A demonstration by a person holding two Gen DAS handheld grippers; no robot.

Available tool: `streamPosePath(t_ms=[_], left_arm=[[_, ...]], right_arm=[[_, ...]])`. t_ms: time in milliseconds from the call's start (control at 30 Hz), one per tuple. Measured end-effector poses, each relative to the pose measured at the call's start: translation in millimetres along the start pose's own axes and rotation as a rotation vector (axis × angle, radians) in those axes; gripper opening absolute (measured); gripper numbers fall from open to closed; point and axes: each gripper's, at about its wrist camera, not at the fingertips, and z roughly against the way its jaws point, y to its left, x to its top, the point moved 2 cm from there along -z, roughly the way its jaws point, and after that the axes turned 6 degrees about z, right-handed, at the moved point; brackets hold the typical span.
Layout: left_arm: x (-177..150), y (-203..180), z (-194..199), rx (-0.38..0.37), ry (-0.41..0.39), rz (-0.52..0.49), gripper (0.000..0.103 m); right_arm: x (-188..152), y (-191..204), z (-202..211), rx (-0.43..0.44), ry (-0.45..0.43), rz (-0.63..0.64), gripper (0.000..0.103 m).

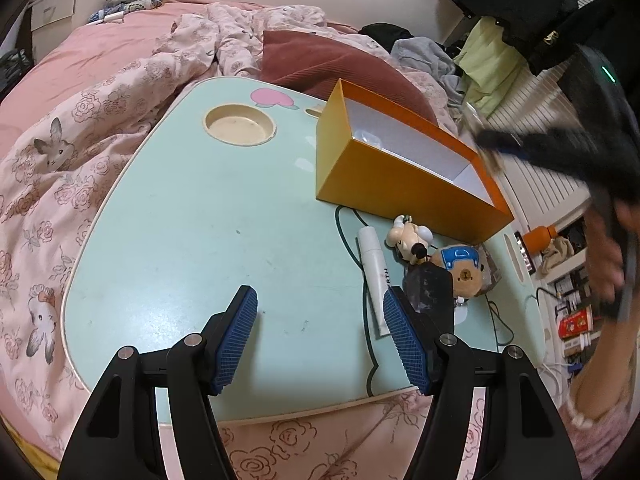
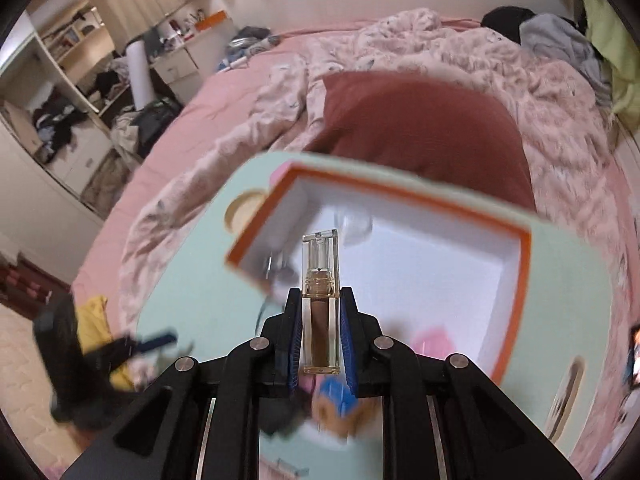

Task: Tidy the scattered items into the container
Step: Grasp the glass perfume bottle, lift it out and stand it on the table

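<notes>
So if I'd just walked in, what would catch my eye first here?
Probably the bright orange box standing open on the pale green table, which sits on a pink bed. Then the right gripper above that box, clamped on a small clear bottle of brownish liquid. Beside the box lie a white tube and two little toy figures.

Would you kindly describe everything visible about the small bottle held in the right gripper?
The small bottle is a slim, square-sided clear container, glass or hard plastic by its look, with brownish liquid in its lower body and a transparent cap over a ridged neck. It points straight forward along the right gripper, whose blue-padded fingers clamp its lower half from both sides. It hangs in the air above the orange box, touching nothing else.
</notes>
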Motion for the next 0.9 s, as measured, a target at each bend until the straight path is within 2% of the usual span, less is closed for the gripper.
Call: streamPosePath(t_ms=[133, 233, 467, 533, 600, 633, 667, 700, 900], left_arm=[[-1, -3, -1, 0.002, 0.002, -0.007, 0.066], [-2, -6, -2, 0.002, 0.005, -0.012, 0.066], [-1, -22, -3, 0.008, 0.006, -0.044, 0.066], [0, -27, -3, 0.008, 0.005, -0.055, 0.066], [1, -31, -4, 0.009, 0.007, -0.062, 0.066], [1, -34, -4, 0.011, 0.009, -0.07, 0.066], [2, -36, -5, 0.014, 0.009, -0.078, 0.066], [2, -39, -5, 0.017, 0.008, -0.085, 0.066], [13, -56, -6, 0.014, 0.011, -0.107, 0.066]], right_arm=[[-62, -8, -2, 0.054, 0.02, -0.073, 0.017], [-97, -15, -7, 0.031, 0.012, -0.134, 0.017], [-124, -12, -10, -0.065, -0.016, -0.156, 0.02], [-126, -10, -6, -0.088, -0.07, -0.163, 0.025], [-131, -11, 3, -0.113, -0.129, -0.175, 0.046], [-132, -8, 8, -0.142, -0.167, -0.175, 0.053], [-134, -5, 14, -0.178, -0.206, -0.175, 0.066], [-136, -4, 17, -0.199, -0.231, -0.175, 0.074], [-150, -1, 30, -0.232, -0.35, -0.224, 0.075]])
